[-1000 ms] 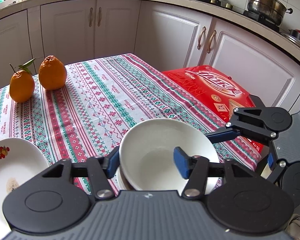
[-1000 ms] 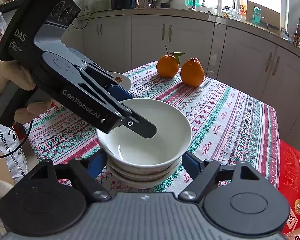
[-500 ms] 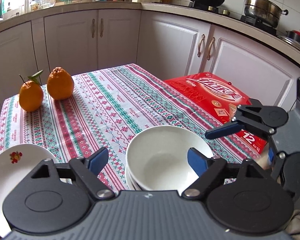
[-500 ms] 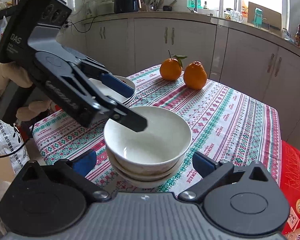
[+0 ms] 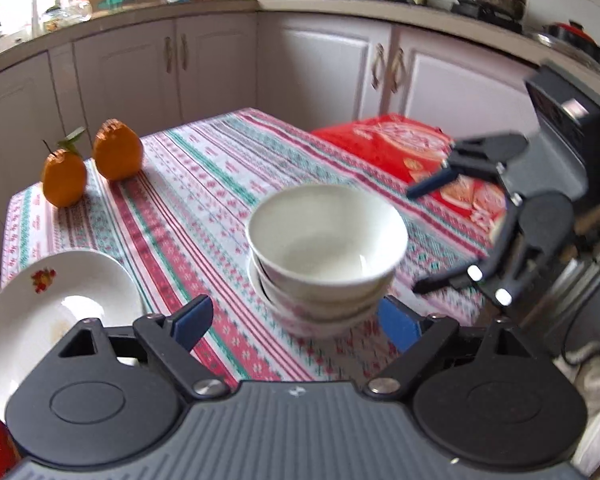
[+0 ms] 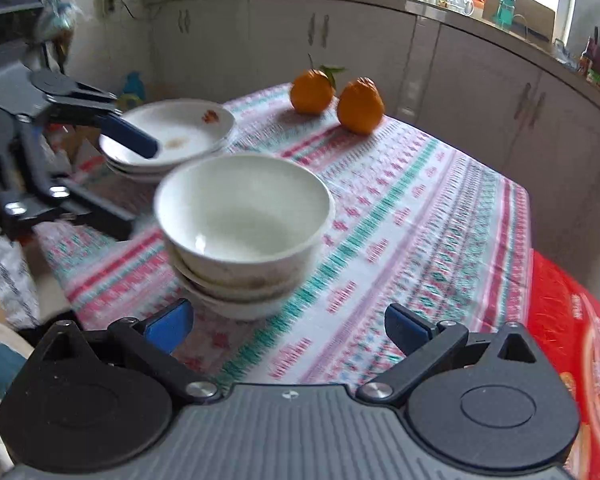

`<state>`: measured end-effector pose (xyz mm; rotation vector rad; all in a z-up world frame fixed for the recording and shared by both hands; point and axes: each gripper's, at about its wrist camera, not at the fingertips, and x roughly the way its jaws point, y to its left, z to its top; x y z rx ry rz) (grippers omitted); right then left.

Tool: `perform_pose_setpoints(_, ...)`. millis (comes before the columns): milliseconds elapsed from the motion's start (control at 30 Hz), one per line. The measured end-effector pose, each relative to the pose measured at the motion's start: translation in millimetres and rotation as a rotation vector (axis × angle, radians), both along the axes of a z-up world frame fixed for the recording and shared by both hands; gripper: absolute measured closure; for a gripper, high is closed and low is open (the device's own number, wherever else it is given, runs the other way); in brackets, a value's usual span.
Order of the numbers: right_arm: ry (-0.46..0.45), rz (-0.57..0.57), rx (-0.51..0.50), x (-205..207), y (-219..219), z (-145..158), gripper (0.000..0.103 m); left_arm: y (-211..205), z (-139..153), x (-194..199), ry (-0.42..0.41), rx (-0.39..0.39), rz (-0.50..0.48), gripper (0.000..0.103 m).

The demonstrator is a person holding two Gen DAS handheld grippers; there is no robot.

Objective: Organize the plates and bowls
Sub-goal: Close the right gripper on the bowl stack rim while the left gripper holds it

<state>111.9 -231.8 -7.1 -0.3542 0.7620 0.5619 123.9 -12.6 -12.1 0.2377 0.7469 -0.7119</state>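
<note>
Stacked bowls [image 5: 326, 240] — we log them on the desk [image 5: 204, 184] beside stacked plates [image 6: 168, 136]; left tongs [image 5: 296, 322] opening, right tongs [image 6: 288, 326] spread — both empty.

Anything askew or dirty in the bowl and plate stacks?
The top bowl sits slightly tilted, off-centre on the bowl stack. The top plate carries a brownish smear near its middle. Nothing spilled or broken; both grippers are clear.
</note>
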Motion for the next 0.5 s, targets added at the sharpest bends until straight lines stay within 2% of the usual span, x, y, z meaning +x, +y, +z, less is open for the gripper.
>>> perform_pose_setpoints(67, 0.006, 0.002, -0.036, 3, 1, -6, 0.000, -2, -9, 0, 0.014, 0.017, -0.024, 0.013)
perform_pose_setpoints(367, 0.042, 0.135, -0.079, 20, 10, -26, 0.000, -15, -40, 19, 0.048, 0.081, -0.091, 0.013)
perform_pose_setpoints(500, 0.038, 0.241, -0.121, 25, 21, -32, 0.000, -22, -49, 31, 0.069, 0.111, -0.133, 0.014)
